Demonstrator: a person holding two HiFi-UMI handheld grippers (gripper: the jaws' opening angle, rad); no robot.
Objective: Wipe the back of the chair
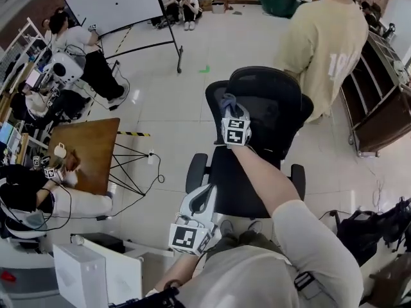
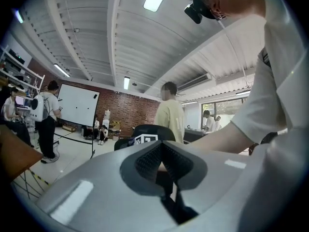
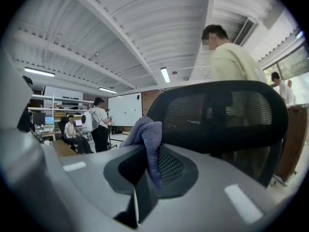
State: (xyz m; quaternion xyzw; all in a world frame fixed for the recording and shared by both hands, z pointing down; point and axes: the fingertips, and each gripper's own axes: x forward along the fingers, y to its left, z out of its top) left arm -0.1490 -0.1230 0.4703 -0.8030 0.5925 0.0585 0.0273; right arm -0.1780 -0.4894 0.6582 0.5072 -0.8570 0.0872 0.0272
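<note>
Widest of all, the pale glossy tiled floor [image 1: 192, 63] spreads under everything. Dead centre on it stands the black office chair with a curved mesh back [image 1: 270, 104], rounded at the top, a flat dark padded seat [image 1: 234, 185] below and a stubby armrest on either side. Through the right gripper view that back [image 3: 217, 115] fills the frame as a broad, see-through woven band inside a smooth black rim.

Right behind the chair stands a person in a loose pale yellow T-shirt [image 1: 327, 43], visible through the mesh. Far off to the upper left, the flat white rectangular whiteboard on a black frame [image 1: 119, 2]. Left of the chair, well apart from it, a brown wooden table with thin black wire legs [image 1: 87, 149].

Now the tools. The right gripper [image 1: 232, 117], grey and smooth with its marker cube on top, is up at the chair back's left side, just below the upper rim. Its jaws are pinched together on the soft, crumpled bluish-purple cloth [image 1: 228, 101]; up close the cloth [image 3: 145, 129] bunches above the ribbed dark pads and trails down between them, its fuzzy weave sitting right against the mesh from the seat side.

The left gripper [image 1: 204, 197] hangs low by the seat's front left corner, away from the backrest. In its own view the left gripper's [image 2: 161, 149] textured pads meet at the tips with nothing between them.
</note>
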